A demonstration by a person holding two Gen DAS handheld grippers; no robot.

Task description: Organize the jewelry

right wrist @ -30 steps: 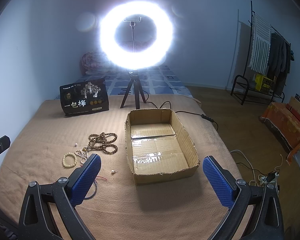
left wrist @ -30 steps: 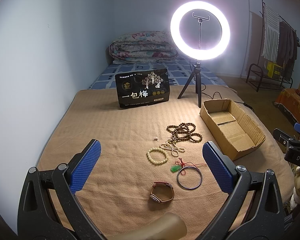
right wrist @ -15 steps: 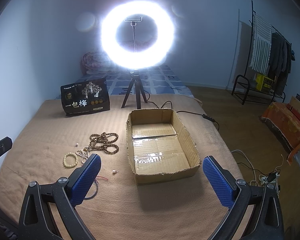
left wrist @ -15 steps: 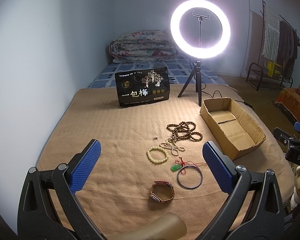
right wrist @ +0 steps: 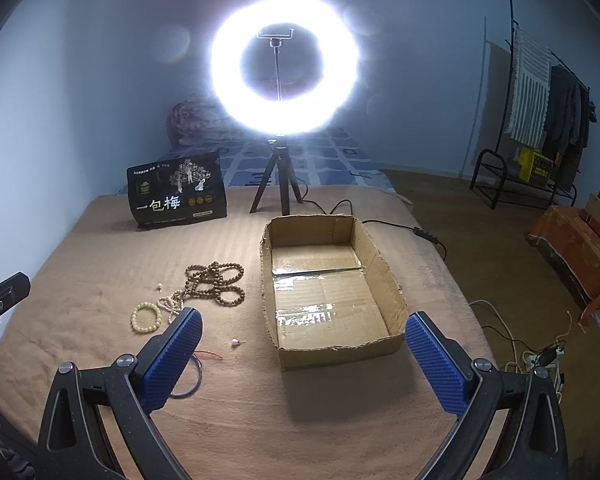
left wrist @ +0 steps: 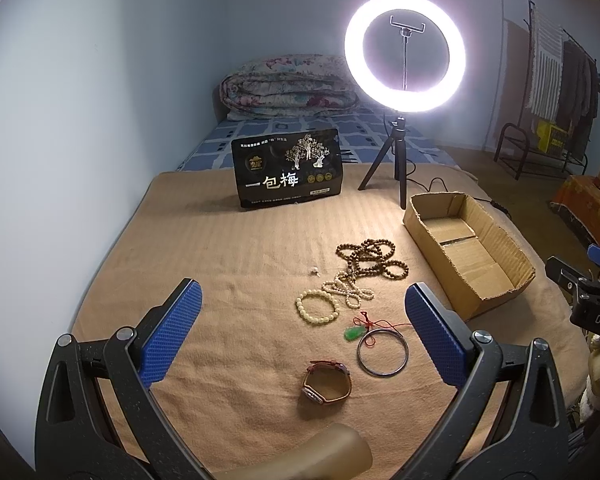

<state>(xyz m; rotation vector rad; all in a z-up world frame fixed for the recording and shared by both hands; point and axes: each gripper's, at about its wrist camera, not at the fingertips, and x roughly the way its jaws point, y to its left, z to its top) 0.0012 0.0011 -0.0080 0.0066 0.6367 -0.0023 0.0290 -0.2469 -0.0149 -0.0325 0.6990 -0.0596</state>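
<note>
Left wrist view: left gripper [left wrist: 300,336] jaws spread wide, holding nothing, above jewelry mid-bed w/ watch [left wrist: 326,381], bangle [left wrist: 382,354], cream bracelet [left wrist: 318,307], brown beads [left wrist: 369,259]. Right gripper [right wrist: 303,356] jaws likewise spread (nothing between), over cardboard box [right wrist: 391,280] nr right edge.

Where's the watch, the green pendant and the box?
watch [left wrist: 327,381], left wrist view, on its brown strap.
green pendant [left wrist: 353,333], left wrist view, on the green stone.
box [right wrist: 339,350], right wrist view, on its near wall.

Both tongs, left tongs [left wrist: 303,334] and right tongs [right wrist: 303,354], share black speckled frames, round silver screws and blue pads [left wrist: 171,334] textured with fine bumps.
</note>
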